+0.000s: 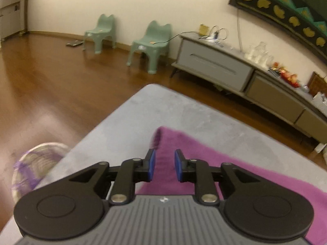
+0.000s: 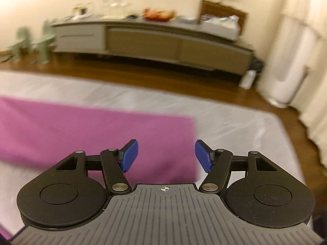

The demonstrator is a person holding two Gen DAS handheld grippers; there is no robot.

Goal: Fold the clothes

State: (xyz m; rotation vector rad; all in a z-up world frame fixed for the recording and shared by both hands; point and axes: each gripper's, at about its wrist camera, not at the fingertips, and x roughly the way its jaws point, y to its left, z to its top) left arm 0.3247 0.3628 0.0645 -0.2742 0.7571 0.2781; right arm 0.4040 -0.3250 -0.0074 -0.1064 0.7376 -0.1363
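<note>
Where wood floor (image 1: 40, 85) ends, a grey mat (image 1: 184, 110) bears purple cloth (image 2: 81, 130).

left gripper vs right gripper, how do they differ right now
The left gripper has its jaws open only narrowly; the right gripper has them spread much wider. The left gripper points at a raised corner fold of the purple cloth; the right gripper points at the cloth's straight end edge, lying flat on the grey surface. Both are open with blue pads, holding nothing.
</note>
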